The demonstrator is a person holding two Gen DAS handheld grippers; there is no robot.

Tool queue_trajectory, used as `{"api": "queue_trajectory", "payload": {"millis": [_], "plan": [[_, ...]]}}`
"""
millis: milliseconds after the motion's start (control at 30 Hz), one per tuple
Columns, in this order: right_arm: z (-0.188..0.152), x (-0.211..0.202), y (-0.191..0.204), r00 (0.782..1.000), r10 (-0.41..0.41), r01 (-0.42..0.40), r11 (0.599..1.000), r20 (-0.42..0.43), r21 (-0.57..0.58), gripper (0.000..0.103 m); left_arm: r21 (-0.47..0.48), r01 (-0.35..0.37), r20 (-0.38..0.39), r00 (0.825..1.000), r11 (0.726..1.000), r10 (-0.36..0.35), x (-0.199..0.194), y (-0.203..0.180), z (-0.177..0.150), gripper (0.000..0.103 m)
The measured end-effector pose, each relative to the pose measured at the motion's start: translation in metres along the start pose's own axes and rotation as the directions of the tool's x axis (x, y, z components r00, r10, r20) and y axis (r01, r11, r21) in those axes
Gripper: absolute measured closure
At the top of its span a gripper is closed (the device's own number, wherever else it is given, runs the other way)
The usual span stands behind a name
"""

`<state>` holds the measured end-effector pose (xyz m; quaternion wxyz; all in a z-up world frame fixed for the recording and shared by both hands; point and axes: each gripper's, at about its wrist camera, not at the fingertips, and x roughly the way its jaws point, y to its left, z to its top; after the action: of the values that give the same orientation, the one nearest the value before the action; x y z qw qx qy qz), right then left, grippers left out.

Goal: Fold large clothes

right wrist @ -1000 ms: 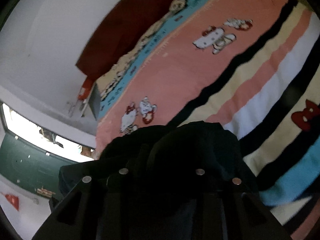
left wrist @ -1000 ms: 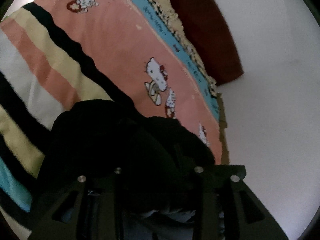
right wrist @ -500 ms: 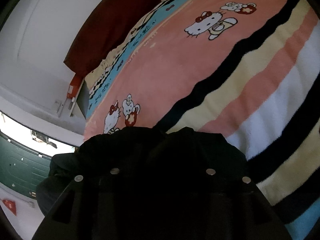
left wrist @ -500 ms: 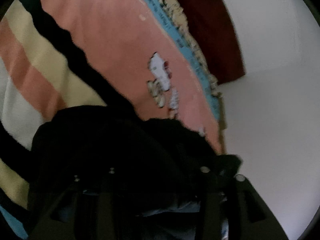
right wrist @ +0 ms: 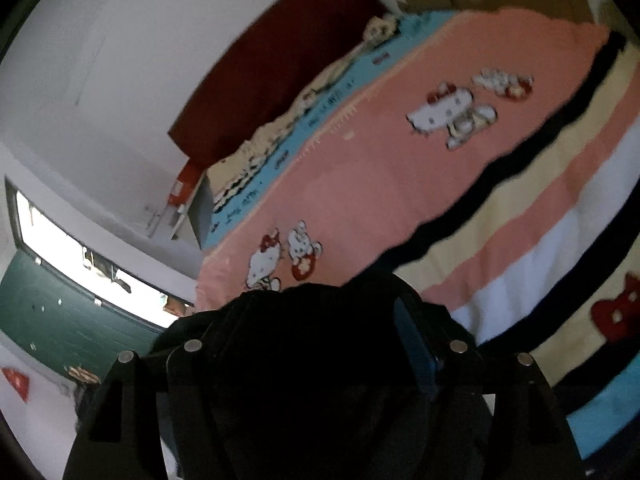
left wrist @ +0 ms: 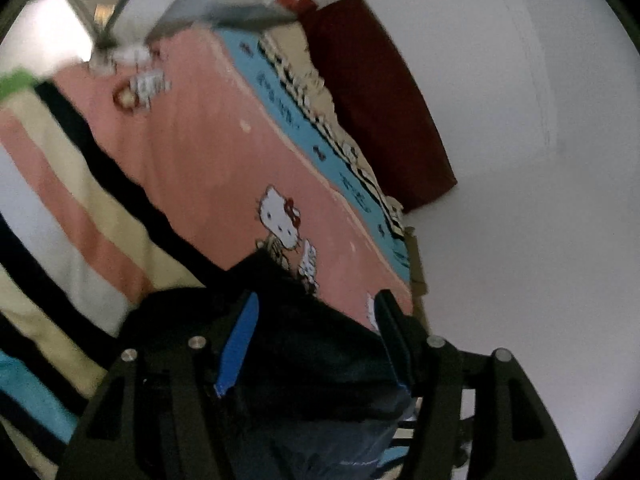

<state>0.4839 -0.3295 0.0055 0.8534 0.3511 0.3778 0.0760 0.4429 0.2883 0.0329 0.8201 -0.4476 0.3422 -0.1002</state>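
Now both jaws have just been opening: left gripper (left wrist: 316,320) and right gripper (right wrist: 320,320) stand apart, gripping nothing, dark garment (left wrist: 320,340) lying loose between them on the blanket (left wrist: 208,168); fold probably just released

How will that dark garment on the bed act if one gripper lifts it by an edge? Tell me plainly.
Probably floppy: the dark garment lies in soft rumpled folds on the striped blanket, so it should drape and unfold. It looks thick, perhaps fairly heavy. The left gripper and right gripper have just been opening around it, so it may slump flat.
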Motion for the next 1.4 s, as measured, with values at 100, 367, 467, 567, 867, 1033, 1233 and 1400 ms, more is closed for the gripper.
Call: {"api": "queue_trajectory", "payload": {"millis": [100,367,467,567,867,1033,1233,1400], "plan": [[-0.005,-0.018,0.027,1.000,-0.010,0.011,0.994,0.009,-0.107,0.033,0.112,-0.096,-0.012,0.995,0.989,0.098,-0.013,-0.022,-0.008,0.045],[-0.060,-0.012,0.098,0.996,-0.077,0.049,0.902,-0.050,-0.428,0.033,0.431,-0.202,-0.102,0.958,0.880,0.269,0.025,-0.075,-0.084,0.045],[-0.083,0.008,0.115,0.990,-0.112,0.050,0.846,-0.085,-0.531,0.033,0.503,-0.168,-0.168,0.943,0.848,0.286,0.059,-0.088,-0.115,0.044],[-0.096,0.029,0.125,0.985,-0.141,0.053,0.794,-0.100,-0.605,0.033,0.547,-0.159,-0.207,0.925,0.822,0.318,0.096,-0.094,-0.135,0.045],[-0.065,0.101,0.116,0.967,-0.209,0.074,0.775,-0.144,-0.628,0.033,0.678,-0.271,-0.120,0.876,0.683,0.466,0.199,-0.103,-0.118,0.043],[-0.049,0.141,0.107,0.951,-0.269,0.106,0.748,-0.153,-0.656,0.028,0.697,-0.307,-0.121,0.840,0.648,0.529,0.246,-0.084,-0.104,0.032],[-0.046,0.182,0.082,0.939,-0.286,0.110,0.777,-0.191,-0.620,0.021,0.676,-0.299,-0.141,0.845,0.674,0.516,0.274,-0.059,-0.101,0.030],[-0.050,0.192,0.077,0.939,-0.293,0.123,0.778,-0.182,-0.617,0.019,0.688,-0.319,-0.108,0.844,0.652,0.526,0.277,-0.058,-0.108,0.029]]}}
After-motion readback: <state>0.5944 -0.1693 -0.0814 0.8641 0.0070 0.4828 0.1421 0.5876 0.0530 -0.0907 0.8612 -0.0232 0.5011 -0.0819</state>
